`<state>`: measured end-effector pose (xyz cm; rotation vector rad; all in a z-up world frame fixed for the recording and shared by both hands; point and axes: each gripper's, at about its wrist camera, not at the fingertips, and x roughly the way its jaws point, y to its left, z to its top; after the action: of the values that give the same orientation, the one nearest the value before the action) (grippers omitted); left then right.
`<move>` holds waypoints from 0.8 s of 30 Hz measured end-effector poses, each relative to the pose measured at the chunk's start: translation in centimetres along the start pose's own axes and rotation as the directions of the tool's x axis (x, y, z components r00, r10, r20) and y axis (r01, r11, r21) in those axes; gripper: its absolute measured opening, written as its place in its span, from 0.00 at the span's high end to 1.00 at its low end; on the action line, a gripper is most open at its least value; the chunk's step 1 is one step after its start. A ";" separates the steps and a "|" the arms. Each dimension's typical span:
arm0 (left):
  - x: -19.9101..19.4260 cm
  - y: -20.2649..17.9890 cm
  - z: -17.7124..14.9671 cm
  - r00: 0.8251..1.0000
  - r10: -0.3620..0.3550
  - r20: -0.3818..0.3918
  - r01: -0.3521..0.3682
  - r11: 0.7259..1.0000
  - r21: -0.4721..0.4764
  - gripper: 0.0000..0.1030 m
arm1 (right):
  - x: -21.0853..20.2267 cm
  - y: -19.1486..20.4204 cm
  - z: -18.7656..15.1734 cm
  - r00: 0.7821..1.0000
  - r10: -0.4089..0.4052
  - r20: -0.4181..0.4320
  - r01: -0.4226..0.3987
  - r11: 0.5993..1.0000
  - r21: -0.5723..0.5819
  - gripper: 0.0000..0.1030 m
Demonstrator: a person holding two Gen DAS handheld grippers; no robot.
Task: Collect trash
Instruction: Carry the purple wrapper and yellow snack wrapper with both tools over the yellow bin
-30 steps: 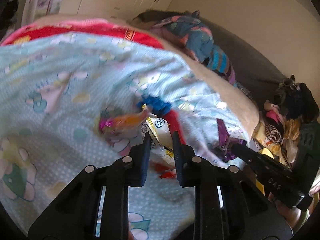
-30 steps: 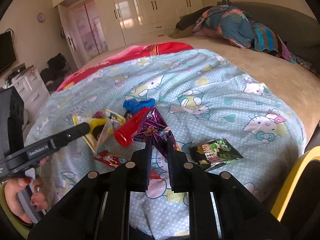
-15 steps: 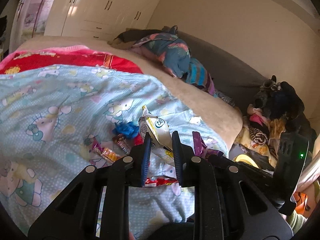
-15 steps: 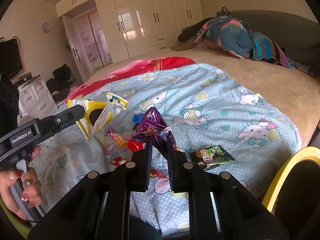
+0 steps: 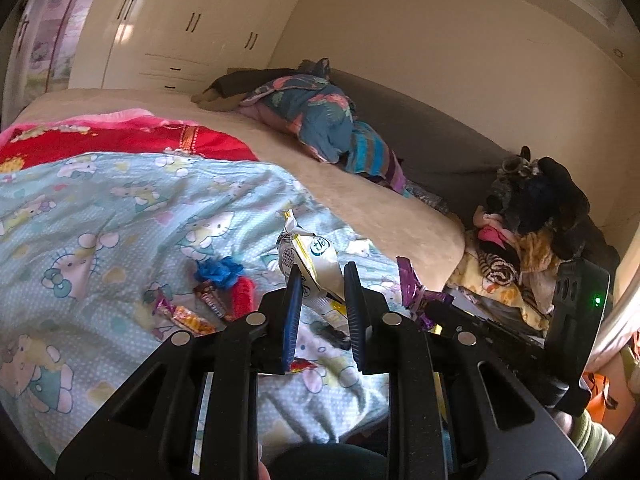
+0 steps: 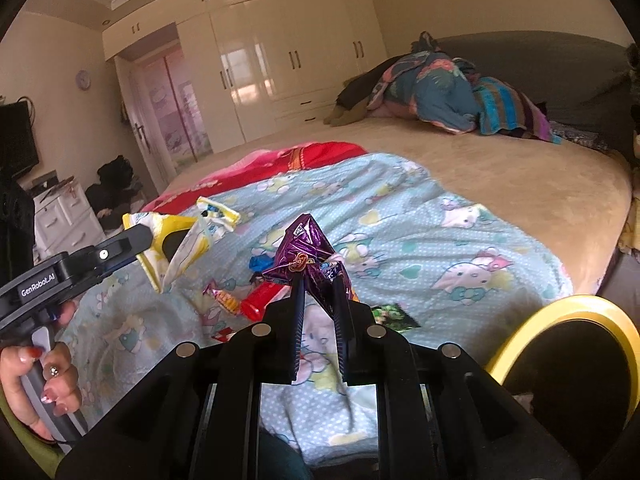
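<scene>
- Two hand-held grippers, each clamped on a wrapper lifted clear of the bed.
- Left hand-held gripper (image 5: 320,280): jaws pinch a yellow-and-white snack bag (image 5: 310,260).
- Right hand-held gripper (image 6: 319,286): jaws pinch a crumpled purple foil wrapper (image 6: 304,256).
- Hello Kitty blanket (image 6: 420,232): loose litter lies on it below the wrappers: an orange candy wrapper (image 5: 188,316), a red packet (image 6: 260,300), a blue crumpled scrap (image 5: 218,270), and a green-printed black packet (image 6: 394,316).
- Yellow bin rim (image 6: 560,312): at the bed's near edge, right of the gripper.
</scene>
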<state>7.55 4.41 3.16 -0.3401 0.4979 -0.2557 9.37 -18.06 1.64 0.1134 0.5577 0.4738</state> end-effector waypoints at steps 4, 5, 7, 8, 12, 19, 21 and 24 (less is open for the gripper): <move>-0.2 -1.1 0.0 1.000 -0.018 0.003 0.018 1.000 0.020 0.85 | -1.2 -1.0 0.0 1.000 -0.024 0.014 0.023 1.000 0.016 0.87; -0.3 -1.3 0.0 1.000 -0.021 0.004 0.021 0.999 0.025 0.85 | -1.5 -1.3 0.0 0.999 -0.032 0.019 0.032 0.999 0.020 0.87; -0.3 -1.9 0.0 0.999 -0.033 0.003 0.033 0.999 0.031 0.85 | -2.1 -1.7 -0.1 0.999 -0.043 0.024 0.043 0.999 0.027 0.87; -0.2 -2.2 -0.1 0.999 -0.040 0.001 0.039 0.999 0.034 0.85 | -2.4 -2.0 -0.1 0.998 -0.053 0.029 0.052 0.998 0.030 0.87; -0.1 -3.8 -0.3 0.998 -0.069 -0.007 0.069 0.996 0.059 0.85 | -3.5 -3.2 -0.1 0.996 -0.083 0.039 0.081 0.995 0.050 0.87; 0.5 -6.3 -1.3 0.991 -0.124 -0.038 0.127 0.988 0.088 0.85 | -5.3 -5.2 -0.6 0.989 -0.141 0.045 0.137 0.987 0.088 0.87; 0.7 -6.9 -1.7 0.989 -0.140 -0.053 0.144 0.985 0.098 0.85 | -5.7 -5.7 -0.7 0.987 -0.155 0.044 0.150 0.984 0.099 0.87; 1.0 -8.0 -2.1 0.986 -0.155 -0.068 0.163 0.980 0.115 0.85 | -6.3 -6.5 -0.8 0.983 -0.176 0.044 0.170 0.979 0.113 0.87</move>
<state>6.13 -3.72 3.99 -0.2551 0.5113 -0.4504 6.89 -26.77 2.48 0.1797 0.5356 0.2700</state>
